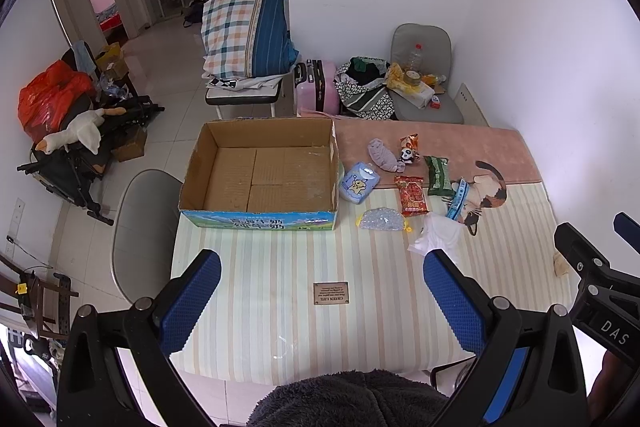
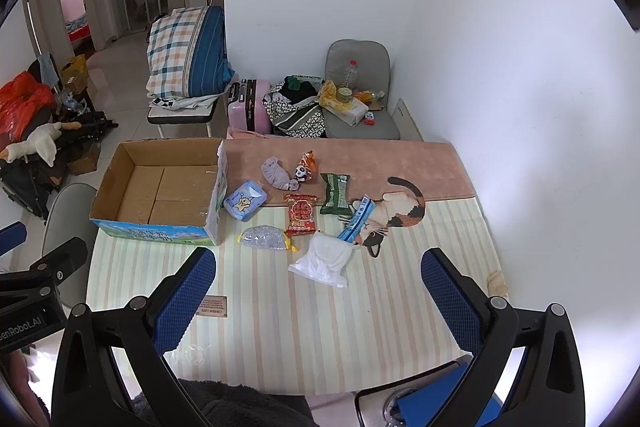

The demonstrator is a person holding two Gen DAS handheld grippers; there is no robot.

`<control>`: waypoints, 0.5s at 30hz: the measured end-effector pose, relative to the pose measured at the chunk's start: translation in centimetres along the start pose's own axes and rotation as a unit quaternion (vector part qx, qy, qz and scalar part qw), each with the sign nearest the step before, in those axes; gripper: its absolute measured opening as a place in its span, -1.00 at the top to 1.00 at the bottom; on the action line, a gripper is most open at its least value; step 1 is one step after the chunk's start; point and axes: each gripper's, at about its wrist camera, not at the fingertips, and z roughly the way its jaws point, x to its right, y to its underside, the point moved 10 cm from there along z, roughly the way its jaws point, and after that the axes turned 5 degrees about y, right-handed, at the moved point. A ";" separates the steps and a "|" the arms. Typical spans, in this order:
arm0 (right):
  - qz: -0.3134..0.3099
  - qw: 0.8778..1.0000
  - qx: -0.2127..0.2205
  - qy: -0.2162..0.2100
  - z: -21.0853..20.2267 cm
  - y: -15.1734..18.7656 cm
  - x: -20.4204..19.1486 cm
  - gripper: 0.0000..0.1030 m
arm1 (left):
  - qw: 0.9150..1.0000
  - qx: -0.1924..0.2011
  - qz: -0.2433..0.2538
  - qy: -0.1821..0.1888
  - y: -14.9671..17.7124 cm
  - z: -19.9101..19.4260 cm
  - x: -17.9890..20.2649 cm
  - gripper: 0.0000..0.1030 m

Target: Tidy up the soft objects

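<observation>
An empty cardboard box point(image 1: 256, 175) point(image 2: 160, 187) stands on the table's left. To its right lie soft items: a blue tissue pack point(image 1: 359, 182) point(image 2: 245, 203), a grey sock point(image 1: 384, 155) point(image 2: 276, 173), a panda toy point(image 1: 407, 155) point(image 2: 302, 171), a red snack pack point(image 1: 412, 195) point(image 2: 301, 214), a green pack point(image 1: 437, 175) point(image 2: 336, 193), a clear bead bag point(image 1: 382, 219) point(image 2: 264, 237), a white bag point(image 1: 438, 237) point(image 2: 326, 259) and a blue tube point(image 1: 458, 199) point(image 2: 358, 217). My left gripper point(image 1: 322, 301) and right gripper point(image 2: 318, 301) are open and empty, above the table's near edge.
The striped tablecloth point(image 1: 280, 307) has a cat print point(image 2: 396, 211). Grey chairs stand at the left point(image 1: 140, 227) and behind the table point(image 2: 360, 95). A pink suitcase point(image 1: 316, 87), bags and folded bedding point(image 1: 244, 31) lie beyond. The white wall is to the right.
</observation>
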 end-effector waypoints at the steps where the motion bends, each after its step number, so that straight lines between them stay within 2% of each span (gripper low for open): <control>1: 0.001 1.000 0.000 0.000 0.0 0.0 0.1 -1.00 | 1.000 0.000 0.000 0.001 0.0 0.0 0.0 -0.99; 15: 0.000 1.000 0.001 0.000 -0.1 0.0 0.1 -1.00 | 1.000 0.002 -0.001 -0.001 -0.1 -0.1 0.1 -0.99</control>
